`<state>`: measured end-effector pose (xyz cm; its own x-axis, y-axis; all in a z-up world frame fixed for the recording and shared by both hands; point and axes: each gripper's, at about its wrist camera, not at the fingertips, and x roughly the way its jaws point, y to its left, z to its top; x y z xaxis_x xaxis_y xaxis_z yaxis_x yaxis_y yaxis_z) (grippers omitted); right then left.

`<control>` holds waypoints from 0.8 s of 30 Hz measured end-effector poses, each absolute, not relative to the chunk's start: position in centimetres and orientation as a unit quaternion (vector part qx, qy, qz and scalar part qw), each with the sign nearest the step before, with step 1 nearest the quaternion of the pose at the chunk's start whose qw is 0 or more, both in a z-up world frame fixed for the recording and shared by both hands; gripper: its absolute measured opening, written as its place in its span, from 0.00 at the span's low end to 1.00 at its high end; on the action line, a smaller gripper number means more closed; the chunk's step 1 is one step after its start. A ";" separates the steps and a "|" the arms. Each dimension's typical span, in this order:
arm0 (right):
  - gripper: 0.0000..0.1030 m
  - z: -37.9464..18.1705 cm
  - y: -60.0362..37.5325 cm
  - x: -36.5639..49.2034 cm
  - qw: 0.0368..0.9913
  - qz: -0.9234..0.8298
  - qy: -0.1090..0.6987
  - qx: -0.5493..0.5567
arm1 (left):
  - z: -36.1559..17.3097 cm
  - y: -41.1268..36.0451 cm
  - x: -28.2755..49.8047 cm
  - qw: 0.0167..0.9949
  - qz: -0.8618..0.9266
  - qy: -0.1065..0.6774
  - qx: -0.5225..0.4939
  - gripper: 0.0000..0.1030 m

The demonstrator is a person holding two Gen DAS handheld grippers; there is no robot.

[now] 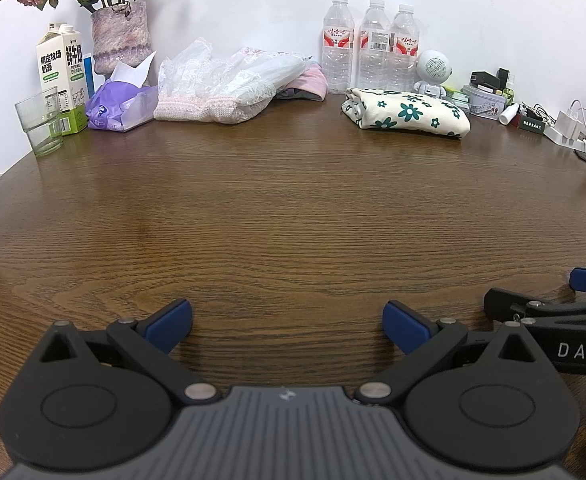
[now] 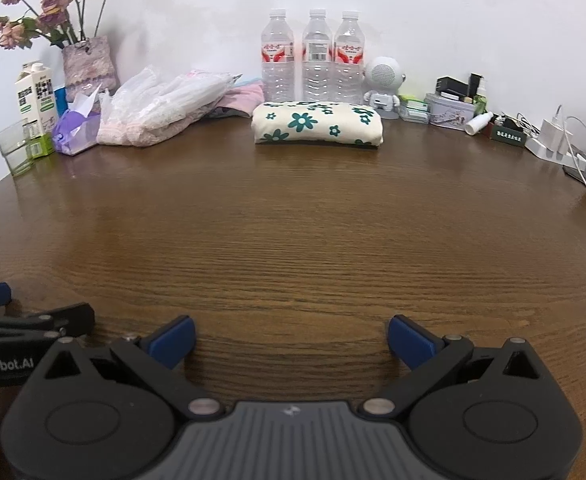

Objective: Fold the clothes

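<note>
A cream cloth with green flowers (image 1: 407, 112) (image 2: 317, 124) lies folded into a compact bundle at the back of the brown wooden table (image 1: 293, 208) (image 2: 293, 220), in front of the water bottles. A heap of pink and white clothes under clear plastic (image 1: 229, 80) (image 2: 173, 104) sits at the back left. My left gripper (image 1: 287, 326) is open above bare wood near the front edge, nothing between its blue pads. My right gripper (image 2: 291, 340) is open too, empty, beside the left one; its fingers (image 1: 533, 306) show at the right edge of the left wrist view.
Along the wall stand three water bottles (image 1: 371, 46) (image 2: 317, 58), a small white robot figure (image 1: 433, 72), a milk carton (image 1: 61, 76), a glass (image 1: 41, 126), a vase of dried roses (image 1: 121, 36), a purple tissue pack (image 1: 121, 106), a tin, chargers and cables (image 2: 561, 144).
</note>
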<state>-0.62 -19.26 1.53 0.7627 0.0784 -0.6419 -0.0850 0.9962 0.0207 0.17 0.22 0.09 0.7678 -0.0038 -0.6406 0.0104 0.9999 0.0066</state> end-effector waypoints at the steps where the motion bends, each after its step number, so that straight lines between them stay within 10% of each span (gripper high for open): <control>1: 1.00 1.5 -19.2 -0.6 0.939 0.041 0.342 -0.004 | 0.1 0.2 0.2 0.940 -0.004 0.341 0.005 1.00; 24: 1.00 1.4 -19.3 -0.7 0.939 0.039 0.341 -0.003 | 0.1 0.1 0.0 0.940 -0.003 0.341 0.005 1.00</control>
